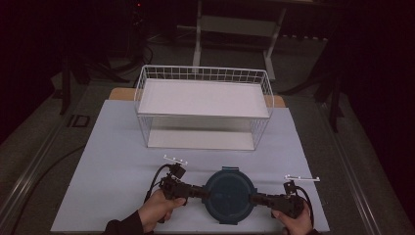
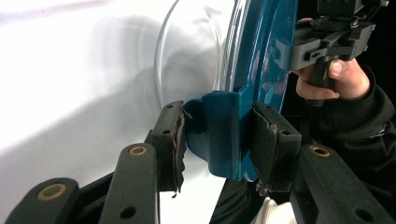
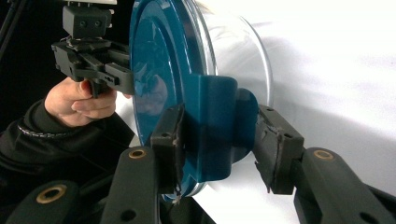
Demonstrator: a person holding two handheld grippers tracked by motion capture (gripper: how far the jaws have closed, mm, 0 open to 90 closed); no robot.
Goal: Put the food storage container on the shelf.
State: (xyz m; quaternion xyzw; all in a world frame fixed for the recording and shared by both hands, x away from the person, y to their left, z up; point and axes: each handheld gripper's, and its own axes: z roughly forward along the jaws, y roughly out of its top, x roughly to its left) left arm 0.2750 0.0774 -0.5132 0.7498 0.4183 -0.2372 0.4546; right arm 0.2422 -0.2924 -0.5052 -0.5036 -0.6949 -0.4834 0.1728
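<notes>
High view: white wire basket (image 1: 203,105) stands beyond the teal-lidded container (image 1: 229,195).

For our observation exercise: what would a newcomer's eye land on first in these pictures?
First, the round container with the teal lid at the table's near edge, with the left gripper and right gripper each clamped on a side latch. Behind it, a white wire rack stands across the middle of the table.

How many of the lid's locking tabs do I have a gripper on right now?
2. The left gripper brackets the tab on the teal lid's left edge; the right gripper brackets the tab on its right edge. Further tabs may be hidden.
</notes>
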